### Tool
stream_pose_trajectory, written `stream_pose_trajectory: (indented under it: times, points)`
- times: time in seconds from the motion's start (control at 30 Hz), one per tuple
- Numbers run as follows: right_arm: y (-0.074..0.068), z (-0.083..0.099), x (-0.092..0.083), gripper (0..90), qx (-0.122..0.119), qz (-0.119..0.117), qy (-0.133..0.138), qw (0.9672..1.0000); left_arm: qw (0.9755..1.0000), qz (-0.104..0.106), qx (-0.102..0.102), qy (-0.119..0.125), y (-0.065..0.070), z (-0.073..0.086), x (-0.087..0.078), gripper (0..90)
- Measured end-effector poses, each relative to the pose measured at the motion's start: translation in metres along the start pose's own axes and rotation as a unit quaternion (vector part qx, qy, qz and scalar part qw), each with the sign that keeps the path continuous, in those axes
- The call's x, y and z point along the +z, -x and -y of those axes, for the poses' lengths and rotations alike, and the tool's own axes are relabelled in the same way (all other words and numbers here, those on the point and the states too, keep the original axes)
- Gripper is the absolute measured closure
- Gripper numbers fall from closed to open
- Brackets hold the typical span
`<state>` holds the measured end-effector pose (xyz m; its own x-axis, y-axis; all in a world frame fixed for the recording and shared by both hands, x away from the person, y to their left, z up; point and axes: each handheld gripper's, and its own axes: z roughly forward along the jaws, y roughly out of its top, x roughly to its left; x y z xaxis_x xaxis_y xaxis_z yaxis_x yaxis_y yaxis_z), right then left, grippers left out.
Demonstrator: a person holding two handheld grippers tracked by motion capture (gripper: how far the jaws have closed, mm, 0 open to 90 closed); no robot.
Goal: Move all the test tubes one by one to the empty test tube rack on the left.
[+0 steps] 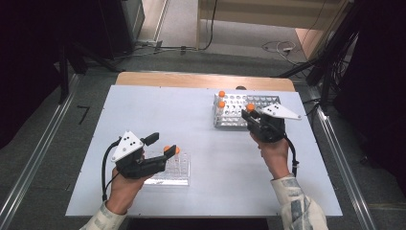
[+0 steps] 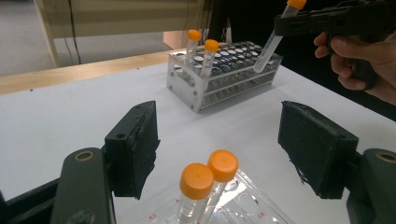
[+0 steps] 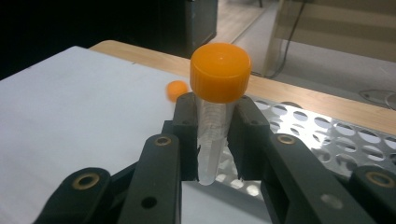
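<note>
White, matte tabletop (image 1: 143,124) carries a perforated metal rack (image 1: 268,101) and a clear plastic rack (image 1: 179,175). Right gripper (image 3: 215,140): black jaws closed on a clear cylindrical tube (image 3: 212,140) with a ribbed orange cap, held tilted above the metal rack's near edge. Left gripper (image 2: 217,149): flat padded jaws wide apart, gripping nothing, flanking two orange-capped tubes (image 2: 208,175) standing in the clear plastic rack.

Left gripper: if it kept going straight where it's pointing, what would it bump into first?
Probably the two orange-capped tubes in the clear rack, standing just ahead between the left gripper's open jaws; depth is hard to judge.
</note>
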<state>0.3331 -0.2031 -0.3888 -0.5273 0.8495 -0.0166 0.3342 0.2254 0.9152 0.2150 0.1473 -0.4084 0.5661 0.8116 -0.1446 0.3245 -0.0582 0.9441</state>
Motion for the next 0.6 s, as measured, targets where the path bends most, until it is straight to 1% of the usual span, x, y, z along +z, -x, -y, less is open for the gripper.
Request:
stream_pose_trajectory:
  times: [0.03,0.13,0.3,0.33,0.4,0.6]
  points:
    - [-0.004,0.001,-0.003,72.0,-0.006,-0.009,-0.001,0.9999,1.0000,0.001,0.002,-0.001,0.001,0.000,0.000,28.7]
    - [-0.013,0.004,-0.010,72.0,-0.013,-0.033,-0.005,0.9994,1.0000,0.009,0.004,-0.001,0.005,0.000,0.001,28.8]
    - [-0.030,0.014,-0.017,72.0,-0.032,-0.059,-0.015,0.9976,0.9998,0.015,0.009,-0.002,0.011,-0.001,0.003,28.8]
    - [-0.033,0.016,-0.017,72.0,-0.035,-0.063,-0.018,0.9972,0.9998,0.017,0.010,-0.003,0.013,-0.001,0.003,28.8]
    - [-0.038,0.020,-0.016,72.0,-0.045,-0.063,-0.024,0.9967,0.9997,0.021,0.011,-0.003,0.015,-0.001,0.004,28.8]
    - [-0.051,0.032,-0.012,72.0,-0.056,-0.082,-0.049,0.9939,0.9993,0.033,0.018,-0.004,0.023,-0.003,0.007,28.9]
